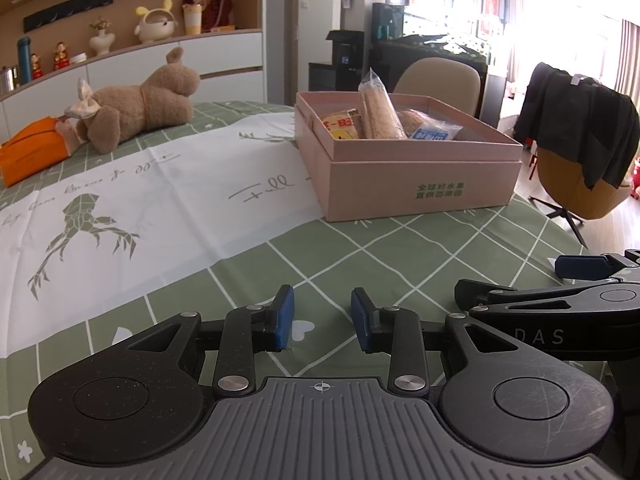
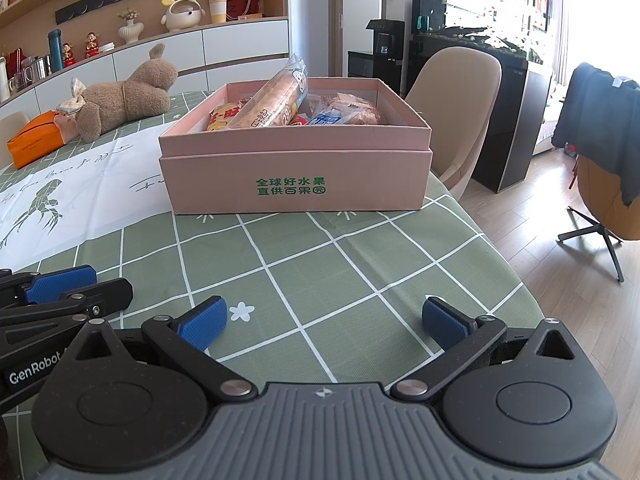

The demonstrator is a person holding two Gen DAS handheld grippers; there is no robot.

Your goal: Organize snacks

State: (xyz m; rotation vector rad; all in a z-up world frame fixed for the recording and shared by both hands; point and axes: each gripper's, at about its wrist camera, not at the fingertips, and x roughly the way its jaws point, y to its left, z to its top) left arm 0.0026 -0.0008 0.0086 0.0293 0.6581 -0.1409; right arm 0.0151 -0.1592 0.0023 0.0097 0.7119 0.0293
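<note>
Both fingers point(image 2: 446, 322) empty, apart, over tablecloth point(image 2: 320, 272), snacks point(image 2: 276, 100) in pink box point(image 2: 296, 176)

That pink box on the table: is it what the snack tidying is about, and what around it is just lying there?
Part of the job:
pink box
long bread packet
other snack packets

Just lying about:
plush toy
orange pouch
beige chair

right gripper point(image 2: 324, 322) hangs wide open over the green checked tablecloth point(image 2: 304, 264); ahead, a pink box point(image 2: 296, 184) (green lettering) holds packaged snacks point(image 2: 276, 100).
</note>
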